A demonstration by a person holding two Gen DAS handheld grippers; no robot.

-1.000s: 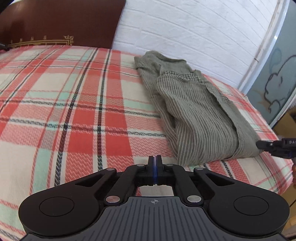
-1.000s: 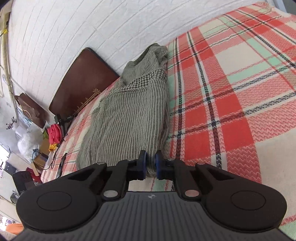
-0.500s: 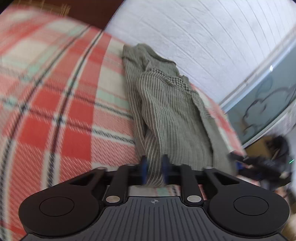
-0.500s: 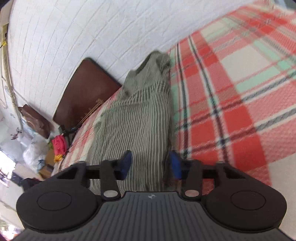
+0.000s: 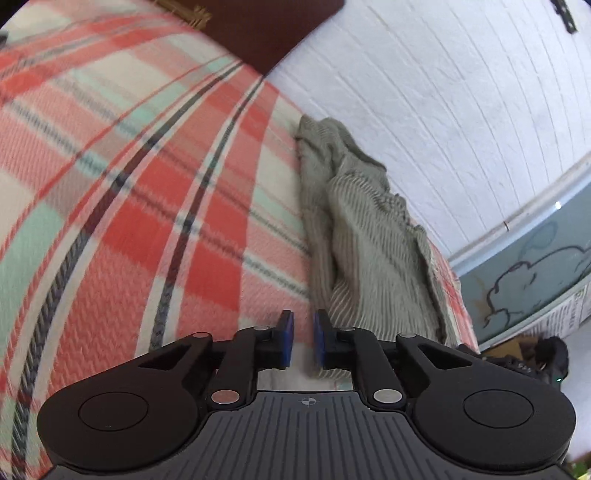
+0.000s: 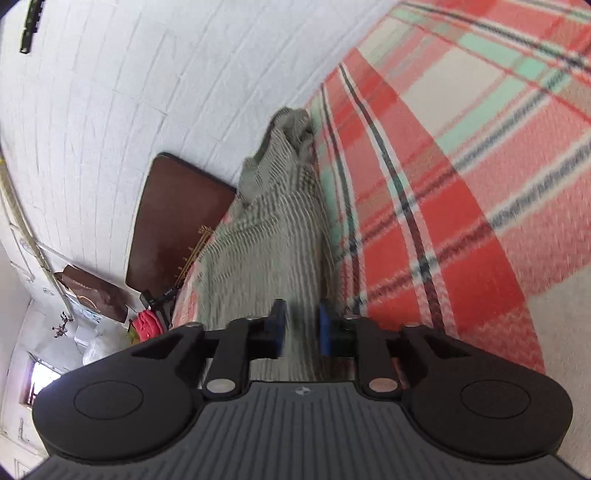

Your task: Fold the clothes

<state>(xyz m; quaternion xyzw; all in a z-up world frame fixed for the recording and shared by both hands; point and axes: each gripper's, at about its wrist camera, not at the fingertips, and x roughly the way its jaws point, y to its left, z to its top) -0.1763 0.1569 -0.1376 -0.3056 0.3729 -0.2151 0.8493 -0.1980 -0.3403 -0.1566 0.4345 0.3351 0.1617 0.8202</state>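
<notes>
A grey-green striped garment (image 5: 369,251) lies folded lengthwise into a long strip on the red, white and mint plaid bedspread (image 5: 147,221), next to the white brick wall. My left gripper (image 5: 303,339) is low at the strip's near left edge. Its blue pads stand a narrow gap apart and the cloth's edge lies by the right finger. In the right wrist view the same garment (image 6: 273,236) runs away from my right gripper (image 6: 300,328). That gripper is open, its pads straddling the near right part of the cloth. Both views are motion-blurred.
A dark brown headboard (image 5: 266,26) stands at the bed's end, also in the right view (image 6: 173,229). A blue-grey panel with a cartoon drawing (image 5: 535,280) is past the bed's right side. A brown bag (image 6: 92,295), a red item (image 6: 146,321) and white bags sit on the floor.
The left gripper went from shut to narrowly open and swung right to the garment's near edge. The right gripper opened wide, then narrowed around the cloth as it pushed forward over it.
</notes>
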